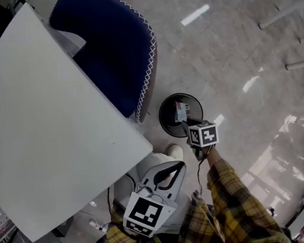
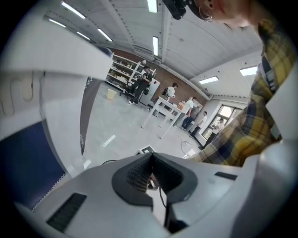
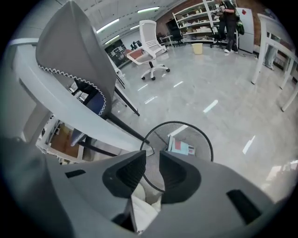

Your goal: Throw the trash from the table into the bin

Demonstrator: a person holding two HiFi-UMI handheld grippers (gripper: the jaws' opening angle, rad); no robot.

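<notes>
A black wire-mesh bin (image 1: pixel 164 123) stands on the floor off the white table's (image 1: pixel 46 121) corner, with a pale blue and red carton (image 1: pixel 181 110) lying inside. My right gripper (image 1: pixel 186 123) hangs pointing down over the bin's near rim. In the right gripper view the right gripper (image 3: pixel 152 160) is open, and the bin (image 3: pixel 205 135) and carton (image 3: pixel 184 148) show beyond its bare pads. A white shape shows low behind the pads; what it is I cannot tell. My left gripper (image 1: pixel 181 165) is held low by my body, and in its own view the left gripper (image 2: pixel 151 158) is shut and empty.
A blue-backed chair (image 1: pixel 109 46) is pushed against the table beside the bin. A white shoe (image 1: pixel 174 152) rests on the floor just short of the bin. White table legs (image 1: pixel 293 10) stand far right. A white office chair (image 3: pixel 151 51) and shelves are far across the room.
</notes>
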